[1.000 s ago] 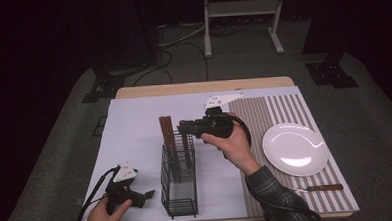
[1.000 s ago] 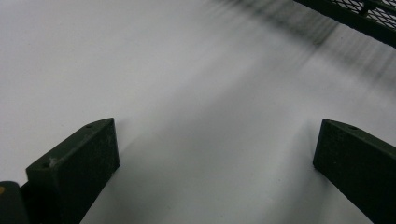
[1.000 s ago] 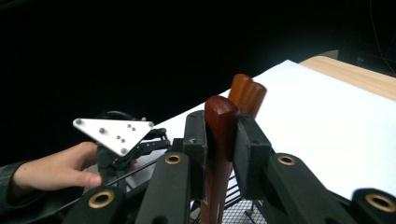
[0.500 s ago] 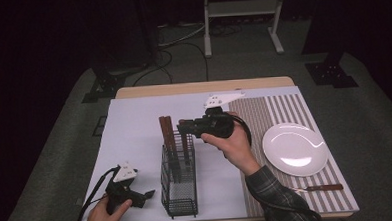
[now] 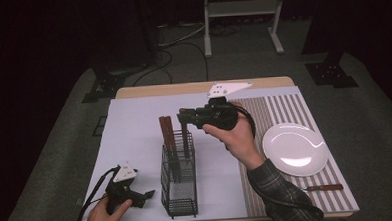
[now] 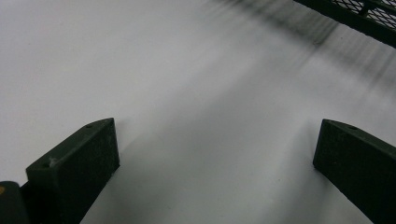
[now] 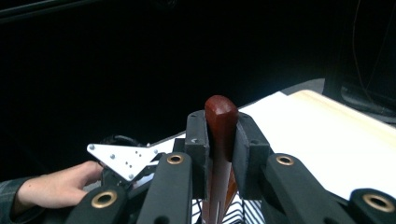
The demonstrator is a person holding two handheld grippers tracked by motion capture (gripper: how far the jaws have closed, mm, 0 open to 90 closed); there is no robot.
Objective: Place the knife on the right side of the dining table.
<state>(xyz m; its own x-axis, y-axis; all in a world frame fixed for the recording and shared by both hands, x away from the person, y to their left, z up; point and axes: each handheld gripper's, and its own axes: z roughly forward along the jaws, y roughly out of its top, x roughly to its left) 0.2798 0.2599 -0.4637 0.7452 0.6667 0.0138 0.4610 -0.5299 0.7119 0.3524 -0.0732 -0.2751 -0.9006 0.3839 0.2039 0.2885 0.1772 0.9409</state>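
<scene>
- We see the right gripper point(image 5: 184, 116) raised over the far end of the wire rack point(image 5: 178, 181), its jaws clenched on the top of a brown-handled utensil point(image 7: 221, 123).
- In the right gripper view, the handle stands upright between the two pads, its rounded end poking just above them; in the high view its lower part point(image 5: 186, 141) runs down into the rack.
- Whether it is a knife, fork or spoon we cannot tell, since the working end is hidden inside the mesh.
- Two more brown handles point(image 5: 166, 134) stand upright in the rack just left of the held one.
- The left gripper point(image 5: 146, 195) rests low on the white mat point(image 5: 134, 123), just beside the rack's near left corner, with the hand point(image 5: 103, 217) behind it.
- In the left gripper view its jaws are spread wide with bare mat between them, and the rack's base point(image 6: 359, 21) crosses the upper right corner.
- A white plate point(image 5: 295, 148) sits on the striped mat point(image 5: 284, 109), well apart from the rack; a brown-handled piece point(image 5: 323, 187) lies near the plate, at the table's near edge.
</scene>
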